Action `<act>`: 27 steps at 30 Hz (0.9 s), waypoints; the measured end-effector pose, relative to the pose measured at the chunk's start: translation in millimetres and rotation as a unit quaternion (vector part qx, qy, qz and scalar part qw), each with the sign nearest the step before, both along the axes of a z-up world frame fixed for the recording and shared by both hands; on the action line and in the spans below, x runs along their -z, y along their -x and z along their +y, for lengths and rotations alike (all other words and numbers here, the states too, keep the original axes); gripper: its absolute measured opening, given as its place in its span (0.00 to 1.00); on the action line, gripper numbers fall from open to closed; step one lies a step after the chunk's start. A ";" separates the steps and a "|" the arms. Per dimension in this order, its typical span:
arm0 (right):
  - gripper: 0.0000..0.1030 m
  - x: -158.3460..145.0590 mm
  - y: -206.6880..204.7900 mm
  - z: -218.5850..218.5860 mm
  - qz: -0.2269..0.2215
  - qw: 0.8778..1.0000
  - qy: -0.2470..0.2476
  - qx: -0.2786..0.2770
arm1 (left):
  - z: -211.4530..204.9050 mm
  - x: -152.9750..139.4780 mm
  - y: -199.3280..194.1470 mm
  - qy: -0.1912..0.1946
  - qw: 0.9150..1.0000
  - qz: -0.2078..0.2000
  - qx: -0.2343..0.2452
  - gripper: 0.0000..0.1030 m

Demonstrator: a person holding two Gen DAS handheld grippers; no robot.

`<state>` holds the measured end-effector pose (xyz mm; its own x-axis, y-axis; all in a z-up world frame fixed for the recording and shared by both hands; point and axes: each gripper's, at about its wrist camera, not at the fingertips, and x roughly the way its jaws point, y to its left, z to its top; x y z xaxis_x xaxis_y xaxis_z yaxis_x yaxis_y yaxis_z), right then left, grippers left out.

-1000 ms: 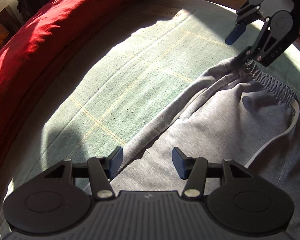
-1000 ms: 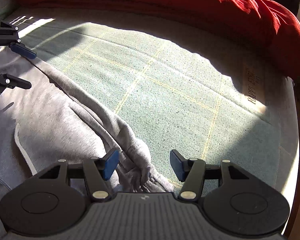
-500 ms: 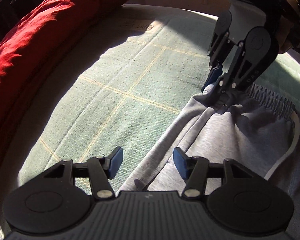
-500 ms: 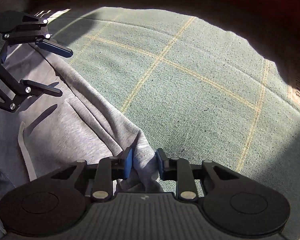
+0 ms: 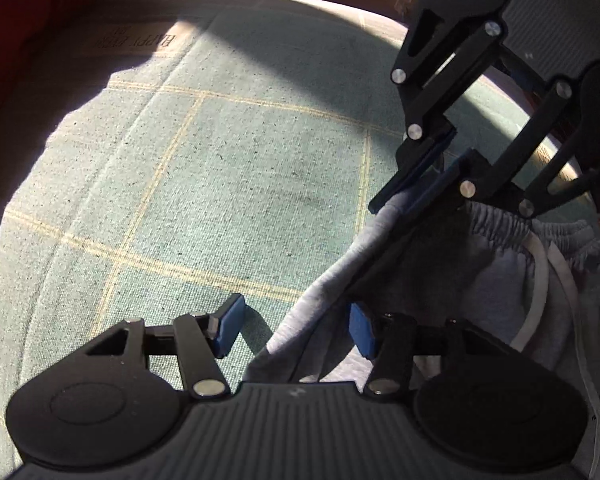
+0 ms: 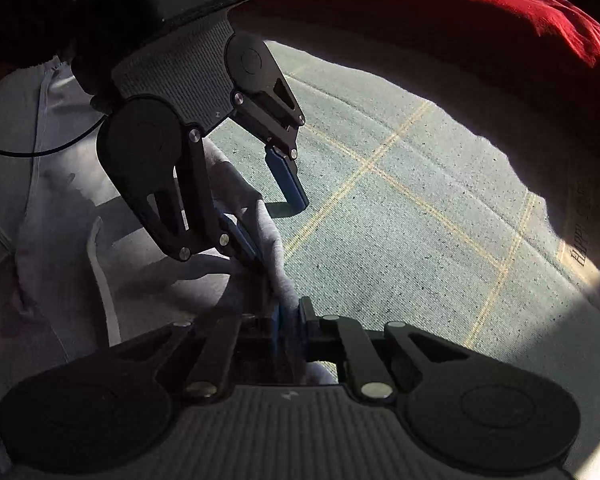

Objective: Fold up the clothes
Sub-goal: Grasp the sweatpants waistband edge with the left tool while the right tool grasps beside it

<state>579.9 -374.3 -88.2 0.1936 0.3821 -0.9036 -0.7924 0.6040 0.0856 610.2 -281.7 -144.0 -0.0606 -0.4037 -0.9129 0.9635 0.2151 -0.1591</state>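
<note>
Two hand-held grippers work grey sweatpants (image 5: 440,280) on a bed: right hand-held gripper (image 6: 288,320) clamps the edge; left hand-held gripper (image 5: 296,326), closing around the same edge, should pinch both layers.

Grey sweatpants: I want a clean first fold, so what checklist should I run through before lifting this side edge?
1. Right gripper shut on the sweatpants edge near the waistband: ok.
2. Left gripper gripping the same edge: not ok, jaws closing, fabric between them, pads not pressing yet.
3. Both grippers on one edge, close together: ok.
4. Drawstring clear of both jaws: ok.
5. Green blanket bare where the fold lands: ok.
6. Pant legs lying flat: cannot tell.
</note>
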 end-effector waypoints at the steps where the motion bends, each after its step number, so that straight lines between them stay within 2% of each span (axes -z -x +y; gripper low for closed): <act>1: 0.10 -0.7 1.2 0.1 -0.001 1.000 0.001 -0.003 | -2.7 0.5 3.6 -0.004 1.000 -0.001 0.017 0.30; 2: 0.10 -1.4 2.3 -1.1 -0.003 1.000 0.001 -0.002 | -5.0 0.4 7.3 -0.007 1.000 -0.006 0.028 0.18; 3: 0.10 -2.3 3.1 -3.2 -0.004 1.000 0.002 -0.001 | -6.1 -1.1 11.0 -0.007 0.999 -0.013 0.034 0.11; 6: 0.11 -3.5 5.1 -7.1 -0.016 1.000 0.015 -0.005 | -4.5 -8.7 22.8 0.001 0.998 -0.041 0.046 0.05; 9: 0.25 -7.2 7.4 -9.2 -0.033 0.999 0.026 -0.024 | -0.7 -18.9 35.2 0.009 0.995 -0.077 0.062 0.04; 11: 0.38 -8.8 3.8 -9.9 -0.037 0.998 0.027 -0.032 | 0.5 -24.3 43.7 0.011 0.992 -0.098 0.075 0.04; 12: 0.54 -8.5 1.7 -7.7 -0.031 0.998 0.026 -0.037 | 0.6 -26.6 47.6 0.012 0.991 -0.109 0.083 0.04; 13: 0.61 -8.1 1.2 -3.9 -0.036 0.998 0.027 -0.045 | 0.8 -28.8 51.7 0.013 0.989 -0.119 0.092 0.04; 15: 0.64 -4.4 -1.1 6.5 -0.030 0.997 0.030 -0.070 | 1.8 -33.3 59.1 0.015 0.985 -0.133 0.105 0.04; 20: 0.62 16.2 -6.2 32.1 -0.011 0.992 0.048 -0.118 | 6.9 -44.1 70.5 0.031 0.982 -0.146 0.116 0.04; 21: 0.50 19.4 -6.6 35.1 0.002 0.992 0.049 -0.120 | 8.2 -45.9 72.1 0.036 0.982 -0.147 0.117 0.04; 22: 0.23 22.4 -7.0 37.8 0.016 0.991 0.050 -0.120 | 9.2 -47.5 73.8 0.039 0.981 -0.151 0.115 0.04; 23: 0.09 24.3 -4.7 40.1 0.017 0.991 0.056 -0.122 | 10.4 -48.9 74.7 0.039 0.981 -0.152 0.111 0.06; 26: 0.11 20.9 6.3 42.9 0.010 0.989 0.063 -0.137 | 16.8 -49.2 74.1 0.027 0.981 -0.153 0.115 0.17; 27: 0.11 17.8 9.1 42.7 0.007 0.989 0.061 -0.136 | 20.7 -48.3 73.3 0.022 0.981 -0.156 0.116 0.25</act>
<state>570.8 -331.6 -106.0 0.0852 0.3065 -0.9480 -0.9261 0.3753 0.0381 536.9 -260.9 -95.7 0.1246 -0.4508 -0.8839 0.9889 -0.0158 0.1475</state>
